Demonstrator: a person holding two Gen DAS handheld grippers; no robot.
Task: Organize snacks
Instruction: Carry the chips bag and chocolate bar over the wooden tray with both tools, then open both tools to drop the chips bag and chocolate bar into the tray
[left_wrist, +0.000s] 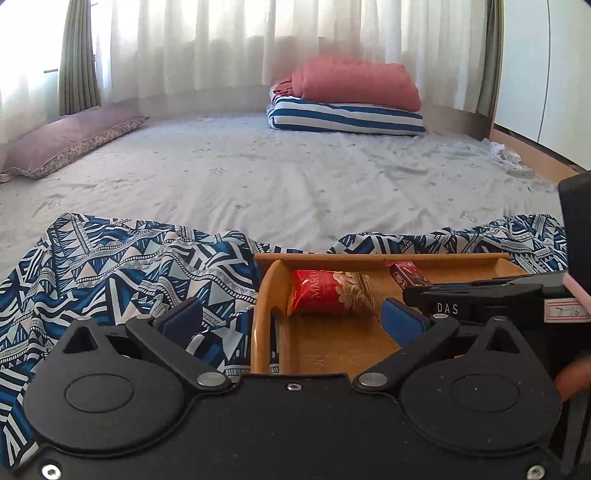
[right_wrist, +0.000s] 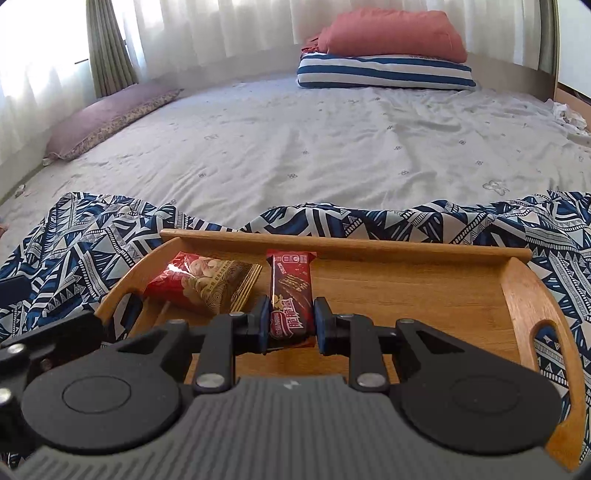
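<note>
A wooden tray (right_wrist: 424, 295) lies on a blue patterned cloth on the bed. In it lie a red nut packet (right_wrist: 199, 280) and a dark red wafer bar (right_wrist: 290, 291). My right gripper (right_wrist: 290, 325) is shut on the near end of the wafer bar, low over the tray floor. In the left wrist view the tray (left_wrist: 332, 343), the nut packet (left_wrist: 328, 291) and the wafer bar (left_wrist: 406, 275) show too. My left gripper (left_wrist: 291, 319) is open and empty, straddling the tray's left handle, near the nut packet.
The blue patterned cloth (left_wrist: 122, 273) spreads under and around the tray. Beyond it is the grey bedsheet (right_wrist: 314, 147). A striped folded blanket with a pink one on top (right_wrist: 384, 70) lies at the far side. A purple pillow (right_wrist: 110, 114) lies far left.
</note>
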